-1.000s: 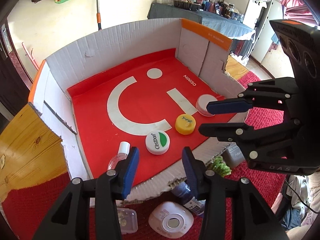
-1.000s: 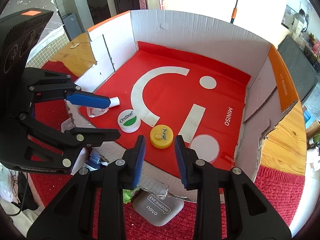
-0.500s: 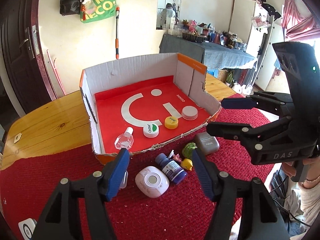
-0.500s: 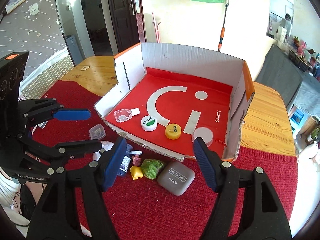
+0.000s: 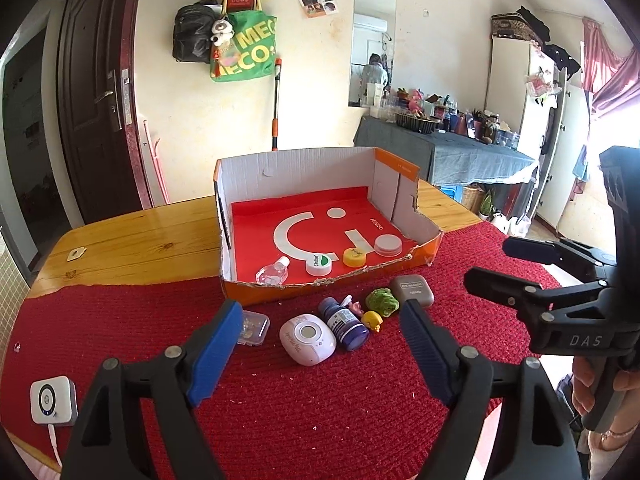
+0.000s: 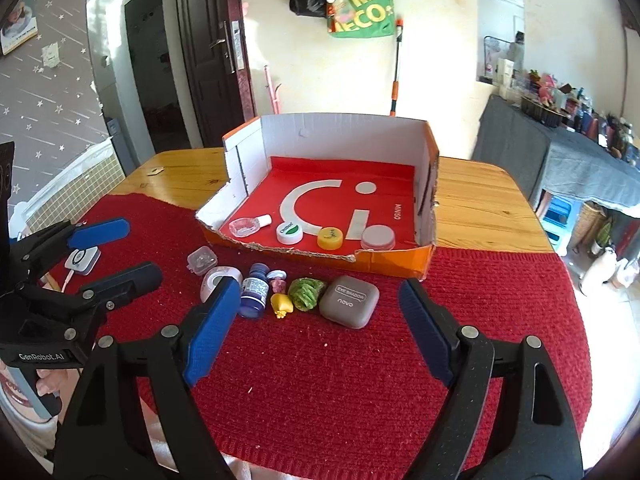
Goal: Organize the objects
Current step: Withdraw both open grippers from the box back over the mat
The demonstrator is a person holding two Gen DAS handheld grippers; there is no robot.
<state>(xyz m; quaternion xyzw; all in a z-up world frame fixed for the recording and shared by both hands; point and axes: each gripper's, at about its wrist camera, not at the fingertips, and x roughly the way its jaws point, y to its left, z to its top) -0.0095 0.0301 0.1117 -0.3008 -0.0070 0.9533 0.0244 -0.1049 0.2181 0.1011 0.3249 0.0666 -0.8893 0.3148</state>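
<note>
Both tongs are held wide apart above the red mat, gripping nothing: the left tongs (image 5: 320, 344) and the right tongs (image 6: 320, 328). In front of the cardboard box (image 6: 424, 258) a row is laid on the table (image 6: 480, 208): clear case (image 6: 202, 260), white compact (image 5: 307, 338), blue bottle (image 6: 255, 290), yellow toy (image 6: 282, 305), green toy (image 6: 306, 288), grey eyeshadow case (image 6: 349, 301).

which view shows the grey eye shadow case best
The right wrist view: the grey eye shadow case lies near the frame's centre, lid lettering readable. The left wrist view shows the same case farther off, partly behind that gripper's right finger, its print too small to read.
</note>
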